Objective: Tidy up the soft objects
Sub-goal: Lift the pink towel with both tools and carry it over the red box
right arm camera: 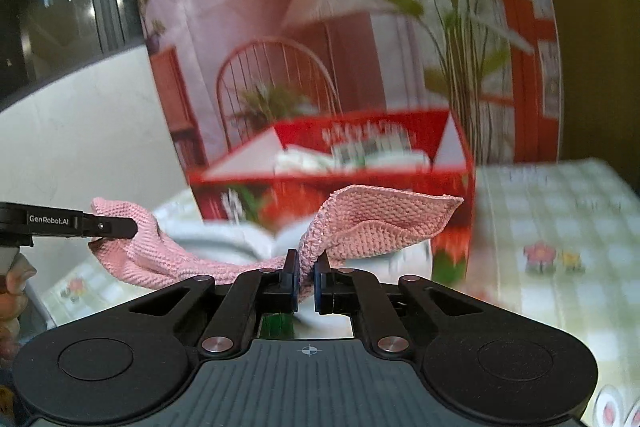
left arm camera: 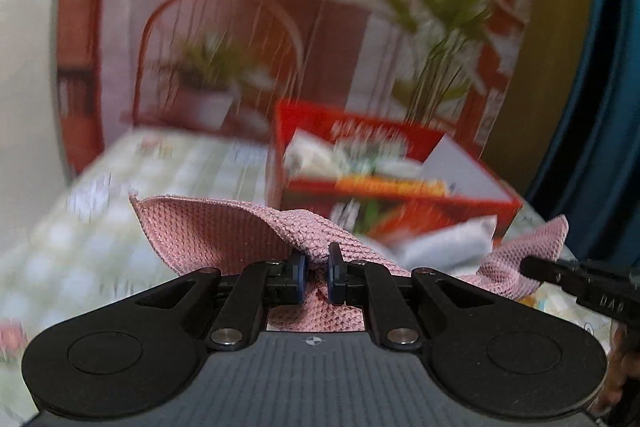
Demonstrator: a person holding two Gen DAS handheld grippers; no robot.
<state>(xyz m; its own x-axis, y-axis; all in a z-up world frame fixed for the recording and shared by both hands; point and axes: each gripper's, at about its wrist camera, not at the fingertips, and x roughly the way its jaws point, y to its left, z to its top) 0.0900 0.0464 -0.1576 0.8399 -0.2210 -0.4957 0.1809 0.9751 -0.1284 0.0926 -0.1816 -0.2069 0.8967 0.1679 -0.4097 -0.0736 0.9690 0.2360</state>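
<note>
A pink knitted cloth [left arm camera: 224, 231] hangs stretched between my two grippers, lifted above the table. My left gripper [left arm camera: 317, 269] is shut on one end of it. My right gripper [right arm camera: 306, 279] is shut on the other end of the cloth [right arm camera: 384, 223]. The right gripper's finger shows at the right edge of the left wrist view [left arm camera: 560, 273], and the left gripper's finger shows at the left of the right wrist view [right arm camera: 108, 225]. A white soft item [right arm camera: 224, 241] lies on the table under the cloth, in front of a red box [right arm camera: 332, 163].
The red box [left arm camera: 396, 183] is open and holds white and printed items. The table has a pale checked floral tablecloth [right arm camera: 552, 211]. A printed backdrop of a chair and plants [right arm camera: 280, 67] stands behind the box. A white wall [right arm camera: 80, 131] is at the left.
</note>
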